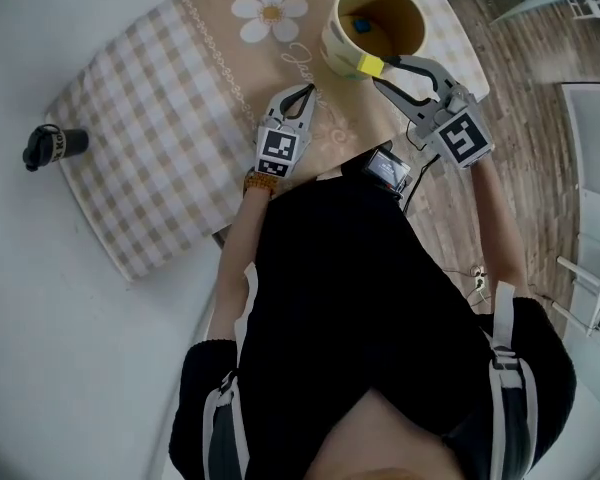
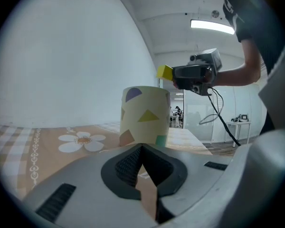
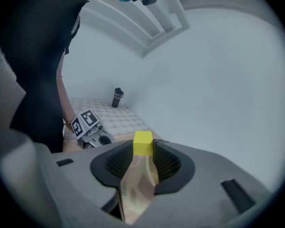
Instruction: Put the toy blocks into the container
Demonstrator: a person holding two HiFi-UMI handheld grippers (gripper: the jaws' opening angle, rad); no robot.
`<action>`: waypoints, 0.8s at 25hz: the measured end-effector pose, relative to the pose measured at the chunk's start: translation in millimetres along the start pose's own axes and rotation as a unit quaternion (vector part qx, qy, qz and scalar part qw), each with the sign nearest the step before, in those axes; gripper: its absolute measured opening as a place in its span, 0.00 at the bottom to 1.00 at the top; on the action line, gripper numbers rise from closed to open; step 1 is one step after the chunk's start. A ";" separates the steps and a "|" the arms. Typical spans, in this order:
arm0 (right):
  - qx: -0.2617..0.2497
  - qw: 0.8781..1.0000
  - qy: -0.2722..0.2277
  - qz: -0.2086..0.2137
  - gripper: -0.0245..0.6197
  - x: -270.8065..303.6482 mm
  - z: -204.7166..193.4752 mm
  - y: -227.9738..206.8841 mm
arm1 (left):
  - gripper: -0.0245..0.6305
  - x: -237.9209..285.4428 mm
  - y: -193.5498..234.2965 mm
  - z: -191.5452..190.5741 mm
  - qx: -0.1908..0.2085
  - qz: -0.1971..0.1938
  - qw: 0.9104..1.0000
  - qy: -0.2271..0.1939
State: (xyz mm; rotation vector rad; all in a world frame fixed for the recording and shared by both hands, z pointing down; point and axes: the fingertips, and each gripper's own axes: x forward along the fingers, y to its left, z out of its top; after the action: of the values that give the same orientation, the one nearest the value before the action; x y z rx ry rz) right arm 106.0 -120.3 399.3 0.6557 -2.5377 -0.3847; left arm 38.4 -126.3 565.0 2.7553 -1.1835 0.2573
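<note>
A cream cup [image 1: 400,13] with coloured shapes stands on the checked cloth [image 1: 160,98], and a blue block [image 1: 360,25] lies inside it. My right gripper [image 1: 372,66] is shut on a yellow block [image 1: 369,65] right at the cup's near rim. In the right gripper view that yellow block [image 3: 143,143] sits pinched between the fingertips. The left gripper view shows the cup [image 2: 145,115] upright ahead, with the yellow block [image 2: 164,72] held above its rim. My left gripper [image 1: 302,93] rests low on the cloth to the left of the cup, shut and empty, its tips meeting [image 2: 142,148].
A black bottle [image 1: 52,146] lies on the white surface left of the cloth and shows far off in the right gripper view [image 3: 117,98]. A daisy print [image 1: 270,10] marks the cloth behind my left gripper. Wooden floor [image 1: 525,78] and white furniture lie to the right.
</note>
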 end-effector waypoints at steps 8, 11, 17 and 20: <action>-0.146 0.981 0.116 -0.049 0.25 17.9 -14.0 -95.5 | 0.06 0.5 0.6 0.7 -0.001 0.000 1.000 0.000; -0.179 0.968 0.173 -0.020 0.25 36.5 -38.5 -96.2 | 0.06 -0.9 -1.6 0.0 -0.002 -0.003 1.000 0.002; -0.189 0.954 0.229 0.042 0.25 69.0 -73.0 -84.4 | 0.06 0.0 -2.4 -0.7 -0.002 -0.003 1.000 0.002; -0.199 0.946 0.248 0.057 0.25 78.0 -79.7 -80.3 | 0.06 0.1 -1.6 -0.5 -0.001 -0.002 1.000 0.002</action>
State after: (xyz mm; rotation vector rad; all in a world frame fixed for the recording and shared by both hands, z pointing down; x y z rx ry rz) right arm 118.0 -239.8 466.0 0.3852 -1.9306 -0.5875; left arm 39.6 -125.2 565.4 2.7526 -1.1765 0.2612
